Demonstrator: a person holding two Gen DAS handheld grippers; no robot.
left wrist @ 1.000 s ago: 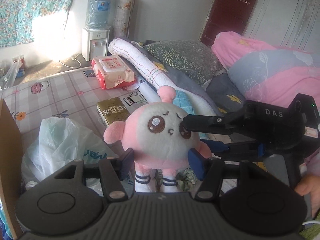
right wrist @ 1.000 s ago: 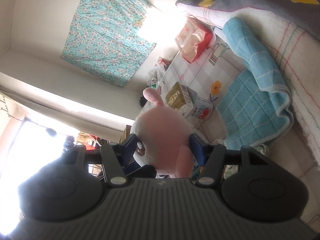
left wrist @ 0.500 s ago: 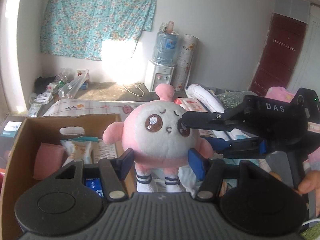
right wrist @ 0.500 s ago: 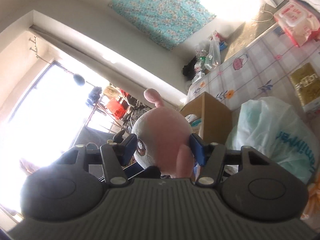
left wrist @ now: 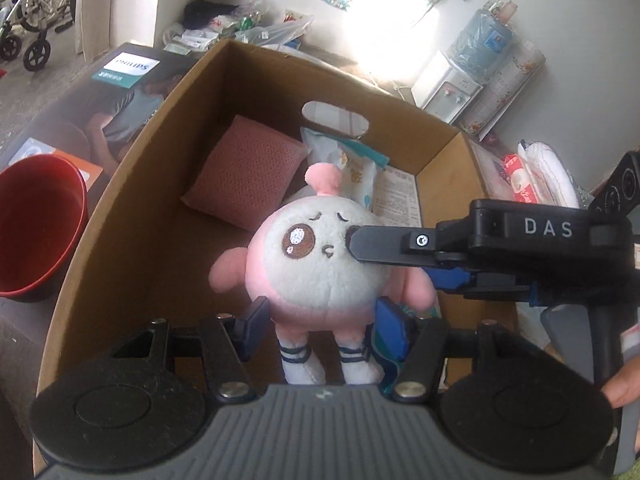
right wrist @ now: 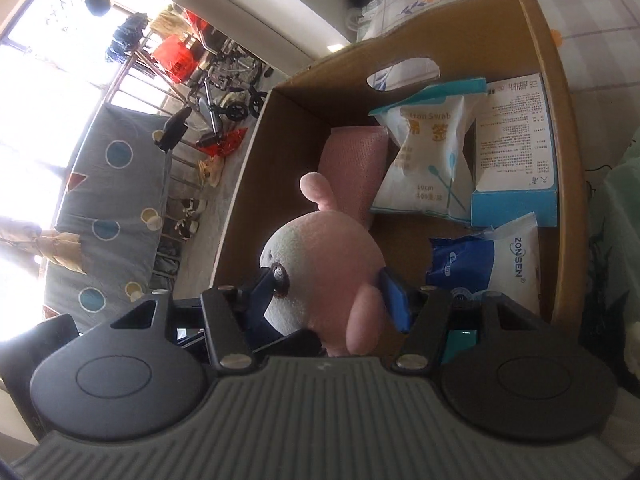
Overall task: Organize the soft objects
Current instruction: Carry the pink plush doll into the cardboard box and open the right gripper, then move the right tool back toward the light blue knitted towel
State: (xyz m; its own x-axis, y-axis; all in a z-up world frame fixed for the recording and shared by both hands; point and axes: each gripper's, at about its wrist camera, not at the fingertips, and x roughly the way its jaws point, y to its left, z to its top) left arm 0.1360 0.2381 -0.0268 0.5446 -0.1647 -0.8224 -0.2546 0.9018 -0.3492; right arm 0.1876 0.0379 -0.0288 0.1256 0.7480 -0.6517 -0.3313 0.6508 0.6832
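plush toy (left wrist: 320,264) now centre frame over the open cardboard box (left wrist: 132,184), no longer over the bed. right gripper (right wrist: 334,290) clenched on its head; left gripper (left wrist: 318,320) jaws just closing, flanking its lower body. likely next: drop it beside the pink cushion (left wrist: 244,172).

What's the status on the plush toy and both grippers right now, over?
Right gripper clamped on plush toy at the head; left gripper pinching its lower body, jaws just closing. Toy held above cardboard box. Pink cushion and packets inside; landing spot open.
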